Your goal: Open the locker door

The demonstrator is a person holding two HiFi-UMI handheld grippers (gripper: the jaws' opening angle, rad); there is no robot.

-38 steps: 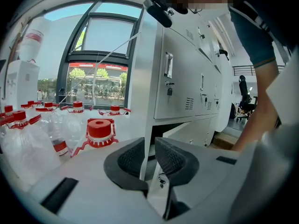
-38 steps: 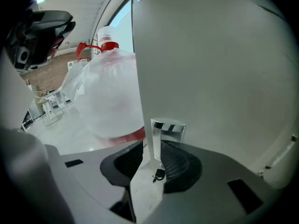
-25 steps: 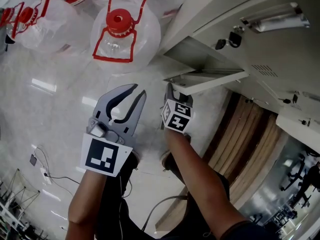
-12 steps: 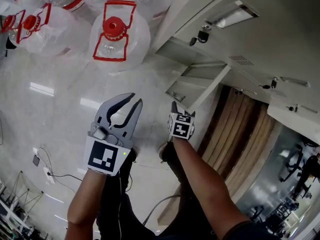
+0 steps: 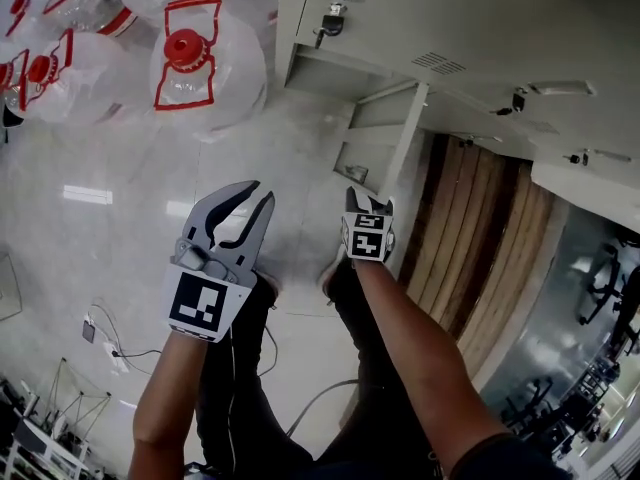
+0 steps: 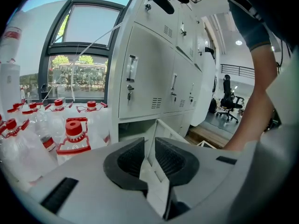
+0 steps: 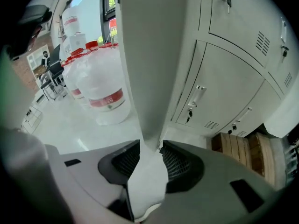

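The grey locker door (image 5: pixel 397 153) of the bottom compartment stands swung out from the locker bank (image 5: pixel 480 18). My right gripper (image 5: pixel 369 204) is at the door's free lower edge. In the right gripper view the door (image 7: pixel 149 55) rises between the jaws, and my right gripper (image 7: pixel 150 160) is closing on it, with the pads touching both faces. My left gripper (image 5: pixel 258 194) hangs over the floor left of the door, jaws a little apart and empty. The left gripper view looks through my left gripper (image 6: pixel 149 157) at the open door (image 6: pixel 164 130) and the compartment (image 6: pixel 133 129).
Several large water bottles with red caps (image 5: pixel 200 58) stand on the white floor left of the lockers, also as bottles (image 6: pixel 74 134) and bottles (image 7: pixel 100 87). A wooden pallet (image 5: pixel 480 238) lies right of the door. A cable (image 5: pixel 110 353) runs over the floor near my legs.
The door has swung further out from the lockers, and my right gripper has stayed at its edge. My left gripper has hardly moved. The head view has turned toward the lockers.
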